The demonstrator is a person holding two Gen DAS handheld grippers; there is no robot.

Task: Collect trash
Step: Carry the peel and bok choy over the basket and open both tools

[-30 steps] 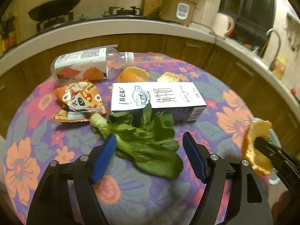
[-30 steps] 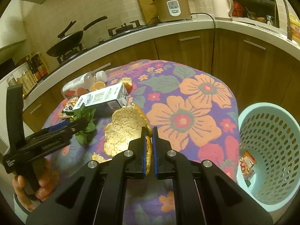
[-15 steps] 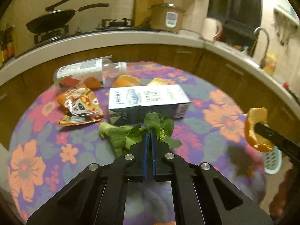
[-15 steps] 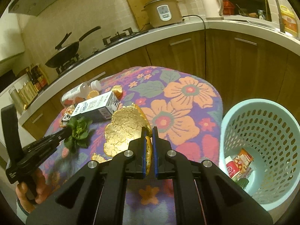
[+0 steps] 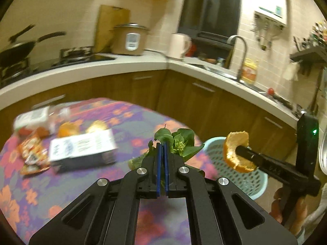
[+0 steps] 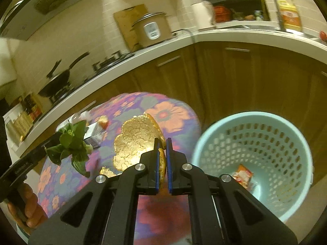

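A round table point(image 5: 126, 120) in a flowered cloth carries a milk carton point(image 5: 81, 149) at centre, a snack packet point(image 5: 30, 155) at nine o'clock, and a bottle point(image 5: 34, 118) and peel pieces point(image 5: 67, 128) toward eleven.

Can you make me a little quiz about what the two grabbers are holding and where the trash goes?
1. What do the left gripper's fingers pinch?
2. True or false: the right gripper carries a piece of orange peel.
3. Which colour is the basket: A red, B light blue, C black?

Key: 1. the leafy greens. 2. True. 3. B.
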